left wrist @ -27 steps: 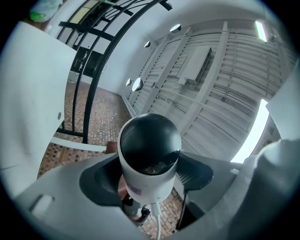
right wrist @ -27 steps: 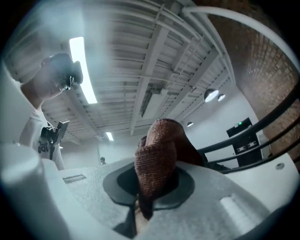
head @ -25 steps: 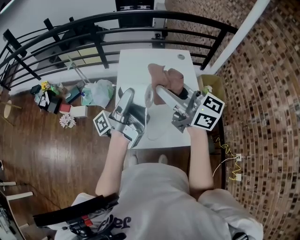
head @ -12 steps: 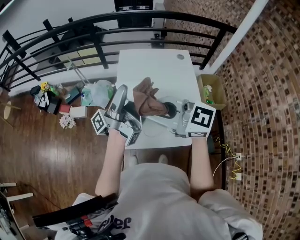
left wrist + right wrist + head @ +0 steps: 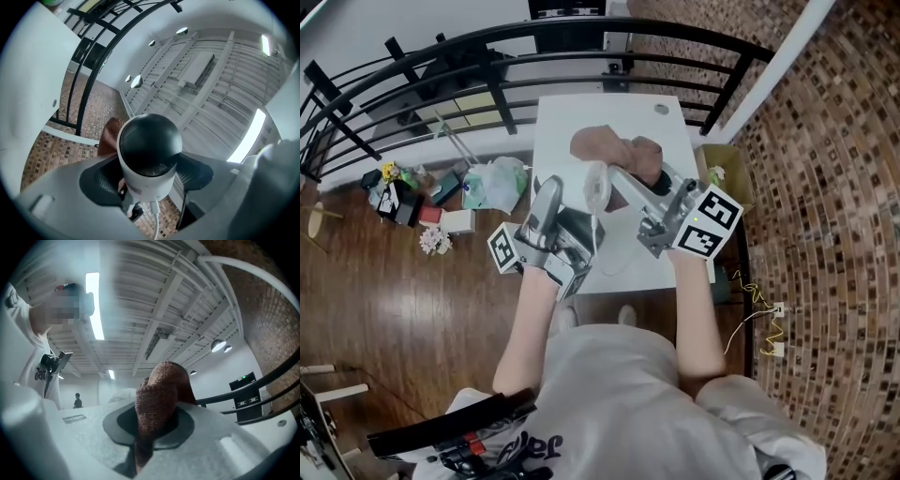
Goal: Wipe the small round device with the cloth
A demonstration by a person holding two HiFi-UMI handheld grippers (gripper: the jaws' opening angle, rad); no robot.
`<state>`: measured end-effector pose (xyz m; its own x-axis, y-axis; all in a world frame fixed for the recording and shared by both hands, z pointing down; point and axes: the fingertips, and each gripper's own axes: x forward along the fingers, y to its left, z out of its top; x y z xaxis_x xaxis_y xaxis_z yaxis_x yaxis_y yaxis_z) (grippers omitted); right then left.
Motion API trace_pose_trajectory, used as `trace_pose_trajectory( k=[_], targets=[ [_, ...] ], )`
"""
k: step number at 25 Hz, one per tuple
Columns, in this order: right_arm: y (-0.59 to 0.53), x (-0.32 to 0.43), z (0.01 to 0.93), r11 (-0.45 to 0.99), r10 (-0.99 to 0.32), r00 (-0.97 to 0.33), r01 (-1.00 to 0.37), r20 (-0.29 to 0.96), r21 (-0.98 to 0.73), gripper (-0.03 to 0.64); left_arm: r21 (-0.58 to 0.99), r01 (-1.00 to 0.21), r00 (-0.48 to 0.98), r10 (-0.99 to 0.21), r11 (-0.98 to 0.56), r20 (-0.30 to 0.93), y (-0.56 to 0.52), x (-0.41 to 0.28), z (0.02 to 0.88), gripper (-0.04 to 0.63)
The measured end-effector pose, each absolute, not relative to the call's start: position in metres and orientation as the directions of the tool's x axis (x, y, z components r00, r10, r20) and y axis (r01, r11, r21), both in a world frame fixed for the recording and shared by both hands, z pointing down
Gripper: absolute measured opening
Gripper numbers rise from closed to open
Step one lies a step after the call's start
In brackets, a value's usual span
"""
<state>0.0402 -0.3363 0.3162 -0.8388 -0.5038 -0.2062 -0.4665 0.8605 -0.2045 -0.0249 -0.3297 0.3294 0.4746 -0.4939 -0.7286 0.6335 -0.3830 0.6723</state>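
Observation:
The small round device (image 5: 150,154) has a white body and a black dome, with a white cable (image 5: 155,220) running from its base. My left gripper (image 5: 150,176) is shut on it, pads pressing both sides, and holds it tilted upward above the white table (image 5: 647,127). In the head view the device (image 5: 595,187) sits just left of the brown cloth (image 5: 614,150). My right gripper (image 5: 617,178) is shut on that cloth (image 5: 157,399), which bulges out from between its jaws. The cloth (image 5: 111,136) shows behind the device, close to it; whether they touch I cannot tell.
A black railing (image 5: 534,56) curves round the table's far side. A small bin (image 5: 727,178) stands at the table's right. Bags and clutter (image 5: 441,197) lie on the wooden floor at the left. A small round fitting (image 5: 662,110) sits near the table's far edge.
Half a second ago the right gripper had swept the cloth left and nearer, over the device. Now the cloth is back at the far right of it. The left gripper shifted only slightly.

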Motion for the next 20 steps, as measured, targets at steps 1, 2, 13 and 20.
trace_pose_trajectory(
  k=[1, 2, 13, 20],
  targets=[
    [-0.334, 0.040, 0.311, 0.861, -0.505, -0.837, -0.473, -0.211, -0.188, 0.023, 0.687, 0.620, 0.484, -0.504, -0.379, -0.716, -0.331, -0.023, 0.332, 0.374],
    [-0.330, 0.040, 0.307, 0.864, -0.503, -0.837, -0.475, -0.216, -0.169, 0.023, 0.702, 0.605, 0.495, -0.513, -0.376, -0.701, -0.333, -0.021, 0.334, 0.375],
    [-0.280, 0.000, 0.367, 0.955, -0.277, -0.960, -0.271, -0.038, -0.125, 0.022, 0.727, 0.599, 0.431, -0.630, -0.336, -0.646, -0.361, -0.048, 0.362, 0.374],
    [-0.321, 0.064, 0.457, 0.759, -0.562, -0.820, -0.563, 0.108, -0.328, 0.023, 0.799, 0.516, 0.487, -0.662, -0.308, -0.570, -0.375, -0.056, 0.394, 0.374]
  ],
)
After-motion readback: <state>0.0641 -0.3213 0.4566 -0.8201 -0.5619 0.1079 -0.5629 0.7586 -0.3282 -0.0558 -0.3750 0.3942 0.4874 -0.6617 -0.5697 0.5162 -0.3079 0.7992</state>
